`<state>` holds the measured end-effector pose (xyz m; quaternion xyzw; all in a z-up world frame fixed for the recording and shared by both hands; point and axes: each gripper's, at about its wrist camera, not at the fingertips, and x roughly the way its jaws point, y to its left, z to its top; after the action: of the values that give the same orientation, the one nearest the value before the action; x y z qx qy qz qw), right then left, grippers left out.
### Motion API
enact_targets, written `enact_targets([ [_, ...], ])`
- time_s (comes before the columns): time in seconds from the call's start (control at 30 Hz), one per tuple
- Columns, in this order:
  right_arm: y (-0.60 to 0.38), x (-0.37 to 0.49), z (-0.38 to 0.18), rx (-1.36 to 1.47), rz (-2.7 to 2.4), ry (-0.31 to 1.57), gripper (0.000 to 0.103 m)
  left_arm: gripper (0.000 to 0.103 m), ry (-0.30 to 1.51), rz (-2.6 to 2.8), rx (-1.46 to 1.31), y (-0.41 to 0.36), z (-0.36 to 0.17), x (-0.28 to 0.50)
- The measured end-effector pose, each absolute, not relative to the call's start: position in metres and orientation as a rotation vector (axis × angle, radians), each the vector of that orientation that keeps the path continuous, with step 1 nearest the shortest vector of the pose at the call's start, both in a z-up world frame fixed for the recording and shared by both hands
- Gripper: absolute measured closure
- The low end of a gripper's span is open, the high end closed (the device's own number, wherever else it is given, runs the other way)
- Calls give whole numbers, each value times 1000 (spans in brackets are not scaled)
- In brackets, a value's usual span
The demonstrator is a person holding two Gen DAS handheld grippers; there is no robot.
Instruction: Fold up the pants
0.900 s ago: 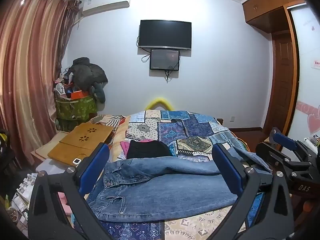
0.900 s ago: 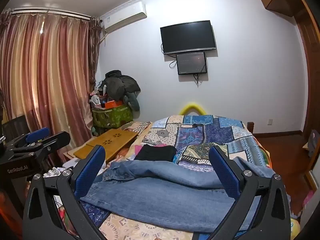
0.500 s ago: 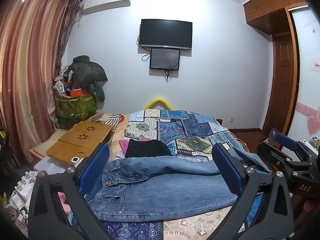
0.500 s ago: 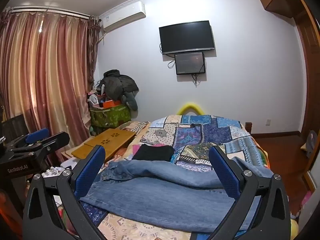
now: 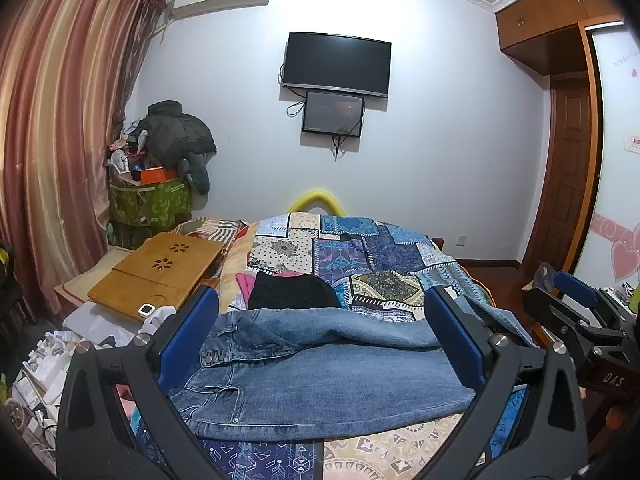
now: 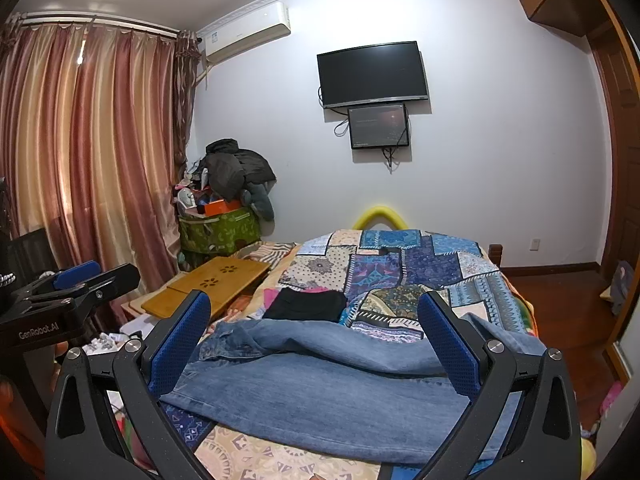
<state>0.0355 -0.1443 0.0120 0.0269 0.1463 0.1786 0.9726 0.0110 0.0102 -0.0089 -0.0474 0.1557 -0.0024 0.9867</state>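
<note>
Little is changing: the blue denim pants [image 5: 320, 368] are lying across the patchwork-quilted bed [image 5: 360, 256], one leg already folded over the other. The left tool [image 5: 320, 344] and right tool [image 6: 316, 344] are hovering released above, views drifting only slightly since earlier.

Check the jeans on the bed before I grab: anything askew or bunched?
Yes. The jeans lie across the bed with the far leg humped over the near one, a raised ridge. Waistband end looks rumpled.
</note>
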Motion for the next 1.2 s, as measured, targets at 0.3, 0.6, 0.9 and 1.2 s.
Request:
enact_targets([
  [0.3, -149, 37, 11, 59, 356, 298, 0, 0, 322, -6, -91, 9, -11, 12],
  [0.6, -148, 36, 11, 59, 355, 299, 0, 0, 326, -9, -89, 8, -12, 14],
  [0.9, -149, 36, 11, 59, 355, 299, 0, 0, 338, -15, -94, 7, -11, 15],
  [1.2, -149, 37, 11, 59, 356, 300, 0, 0, 338, -13, -94, 7, -11, 15],
])
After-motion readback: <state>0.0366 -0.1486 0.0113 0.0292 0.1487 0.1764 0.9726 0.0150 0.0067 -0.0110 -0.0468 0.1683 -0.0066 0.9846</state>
